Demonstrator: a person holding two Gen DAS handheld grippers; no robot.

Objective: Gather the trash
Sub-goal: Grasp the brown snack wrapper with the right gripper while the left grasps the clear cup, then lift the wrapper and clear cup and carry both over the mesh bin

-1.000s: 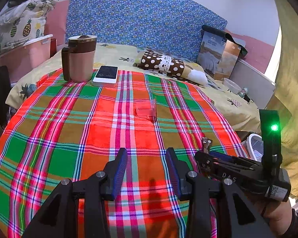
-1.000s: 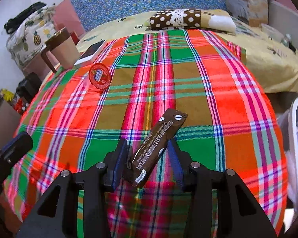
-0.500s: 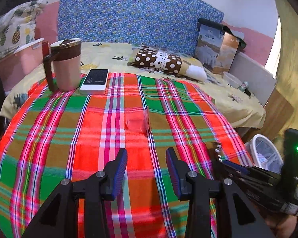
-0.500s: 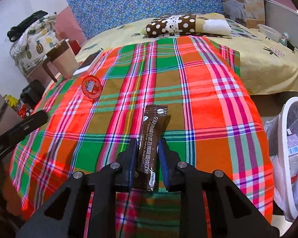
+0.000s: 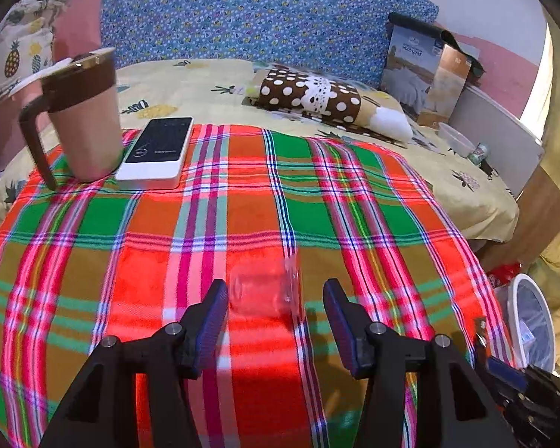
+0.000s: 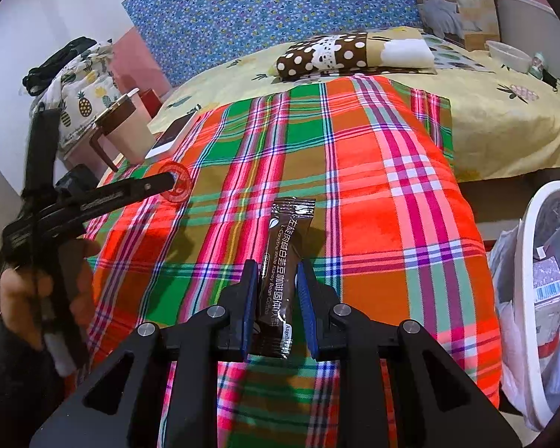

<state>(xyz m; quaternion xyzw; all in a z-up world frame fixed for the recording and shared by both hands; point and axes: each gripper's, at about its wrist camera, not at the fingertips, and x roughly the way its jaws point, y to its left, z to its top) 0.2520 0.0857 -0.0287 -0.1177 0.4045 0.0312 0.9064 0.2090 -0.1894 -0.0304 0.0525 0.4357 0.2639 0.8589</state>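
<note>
Two views. Left wrist: our left tool (image 5: 275,308) stands spread, its jaws having just widened, with a clear plastic cup (image 5: 265,293) lying between them on the plaid cloth (image 5: 242,216), untouched. Right wrist: our right tool (image 6: 278,298) pinches a brown coffee sachet (image 6: 282,261) above the cloth; a white bin (image 6: 530,261) is at right.

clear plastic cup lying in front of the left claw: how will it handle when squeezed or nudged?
The clear plastic cup looks thin-walled and see-through, so probably very light and likely to flex or crumple under the left claw. It lies on its side on the plaid cloth, so a nudge may roll it, though the cloth should damp that. Smooth plastic may slip.
</note>
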